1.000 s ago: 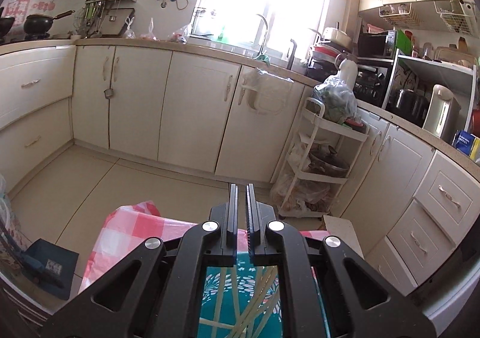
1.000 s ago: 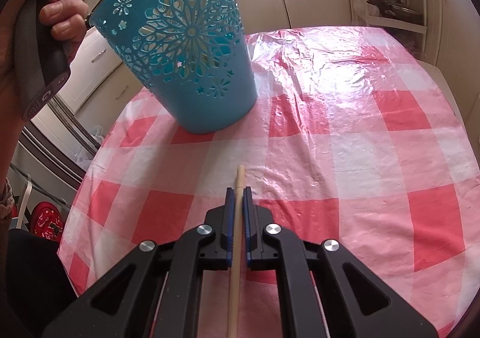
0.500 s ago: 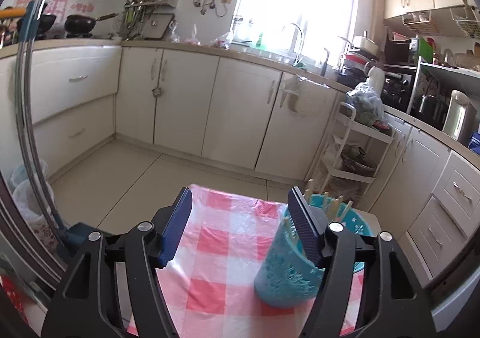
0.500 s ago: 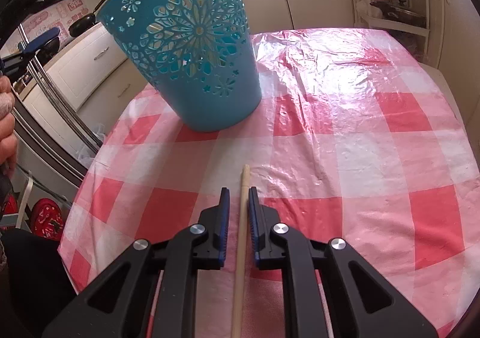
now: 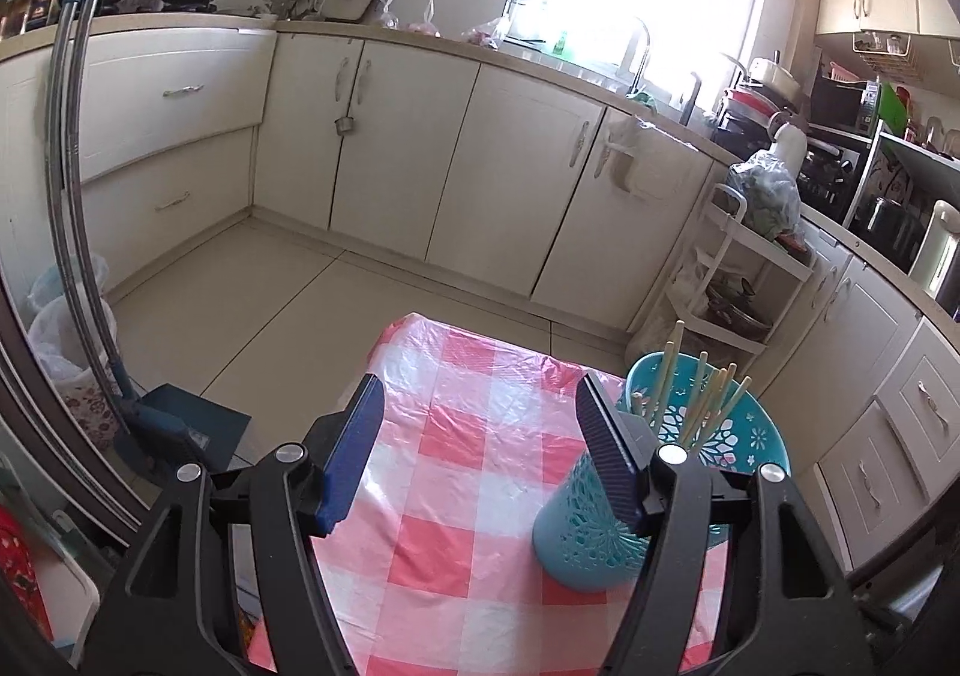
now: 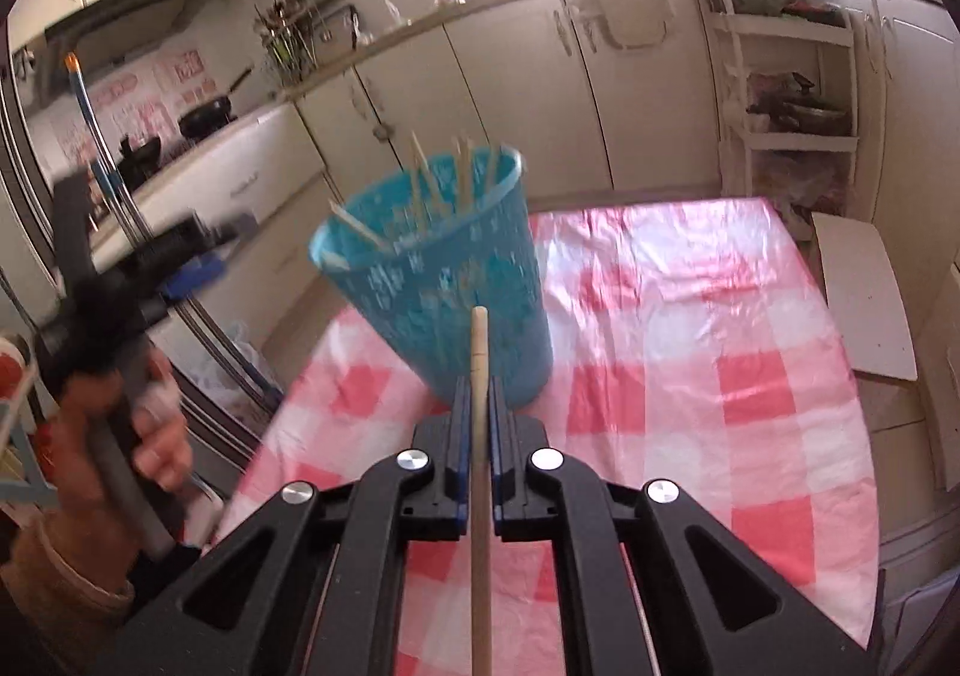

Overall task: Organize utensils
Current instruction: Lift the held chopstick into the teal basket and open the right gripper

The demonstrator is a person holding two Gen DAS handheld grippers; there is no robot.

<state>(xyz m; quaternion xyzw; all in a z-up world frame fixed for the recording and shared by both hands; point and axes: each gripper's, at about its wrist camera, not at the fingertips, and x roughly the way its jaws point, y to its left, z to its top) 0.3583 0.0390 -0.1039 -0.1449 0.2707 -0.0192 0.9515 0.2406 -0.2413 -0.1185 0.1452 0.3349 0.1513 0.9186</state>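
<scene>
A teal cut-out utensil basket (image 5: 606, 514) stands on the red-and-white checked table (image 5: 456, 496), with several wooden chopsticks (image 5: 714, 400) sticking out of it. My left gripper (image 5: 480, 436) is open and empty, just left of the basket. In the right wrist view the basket (image 6: 444, 286) stands ahead. My right gripper (image 6: 478, 406) is shut on a wooden chopstick (image 6: 480, 436), held above the table and pointing at the basket. The left gripper (image 6: 180, 256) and the hand on it show blurred at the left.
Cream kitchen cabinets (image 5: 420, 154) run behind the table. A white rack (image 5: 738, 280) stands at the right. A dustpan and broom (image 5: 156, 424) stand at the table's left. A flat white board (image 6: 864, 298) lies off the table's right edge.
My left gripper opened, let go of the basket and drew back to the left. My right gripper closed on the chopstick and lifted it off the table.
</scene>
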